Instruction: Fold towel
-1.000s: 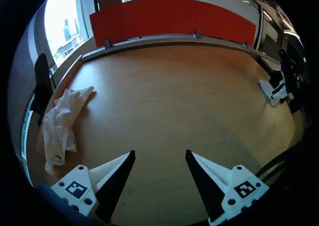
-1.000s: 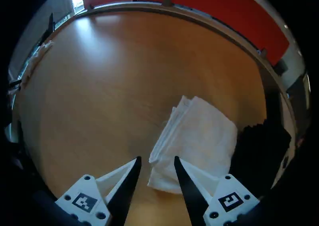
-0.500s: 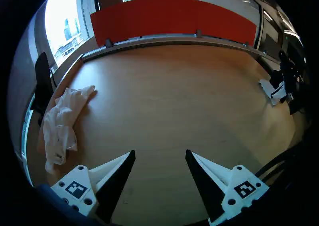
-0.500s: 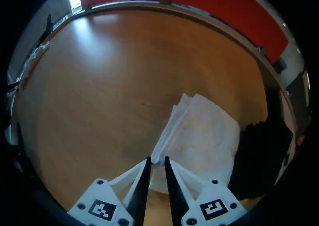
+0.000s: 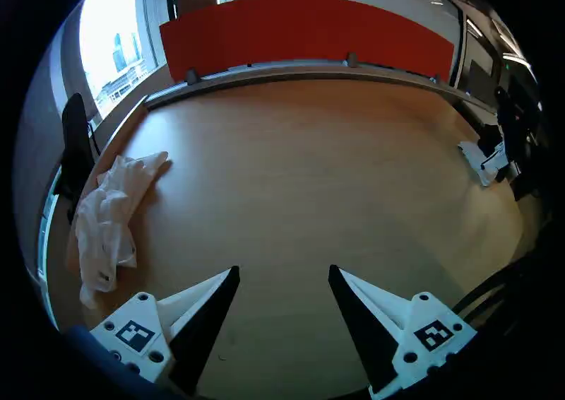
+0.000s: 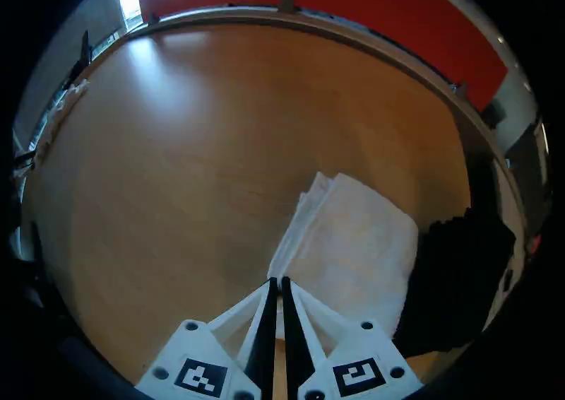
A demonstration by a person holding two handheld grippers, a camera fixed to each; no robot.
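Wood-grain tabletop (image 6: pixel 162 160) spreads under both my tools. Nearest me, my right gripper (image 6: pixel 275 281) is pinched down to a sliver, its tips on the near corner of the folded towel (image 6: pixel 353 251). A strip of white shows in the slit, so I judge both fingers are pressing the fabric. From those tips the folded towel lies ahead and to the right. Its long axis runs away from me on a rightward slant, with the stacked fold edges along its left side. Just beside its right edge lies a black bundle (image 6: pixel 459 273), which I cannot make out further. My right hand is plainly the nearer one, so I reckon any shifting or squaring of the towel falls to that side. My left gripper (image 5: pixel 282 269) hangs wide open over bare wood, holding nothing, well apart from the towel. Farther off, a crumpled cloth (image 5: pixel 113 216) lies at the table's left edge. Beyond the far rim stands a red partition (image 5: pixel 304 29).
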